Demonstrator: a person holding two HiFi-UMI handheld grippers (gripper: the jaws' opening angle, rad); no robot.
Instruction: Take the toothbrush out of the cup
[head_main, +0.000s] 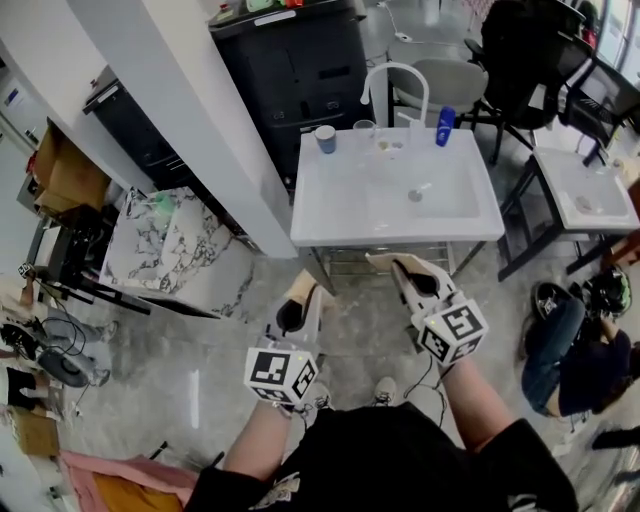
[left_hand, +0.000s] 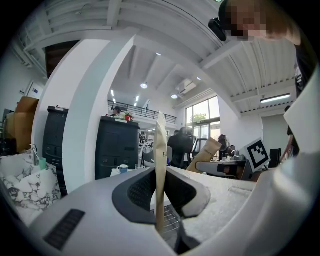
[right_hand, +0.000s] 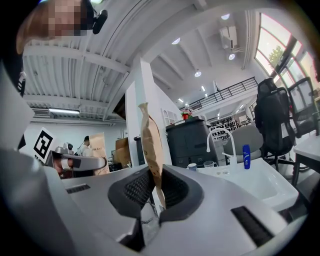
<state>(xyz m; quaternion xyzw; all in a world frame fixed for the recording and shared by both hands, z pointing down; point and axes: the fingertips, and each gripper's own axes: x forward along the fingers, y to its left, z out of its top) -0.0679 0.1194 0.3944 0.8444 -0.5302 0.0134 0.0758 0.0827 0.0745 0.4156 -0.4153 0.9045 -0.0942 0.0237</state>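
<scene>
Head view: my left claw (head_main: 300, 288) and right claw (head_main: 388, 262) are pinched closed, empty, short of the white washbasin (head_main: 330, 225). I can't resolve the toothbrush, presumably in the blue-and-white cup (head_main: 325, 138) at its rear-left corner; light, stiff, slick: pinch its handle.

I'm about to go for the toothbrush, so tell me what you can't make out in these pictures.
- Toothbrush: none can be made out. In the head view the blue cup and clear glass at the back of the sink are too small.
- Small items by the tap: head view, too small to identify.
- Sink top: left gripper view, mostly hidden by the left tool's own body.
</scene>
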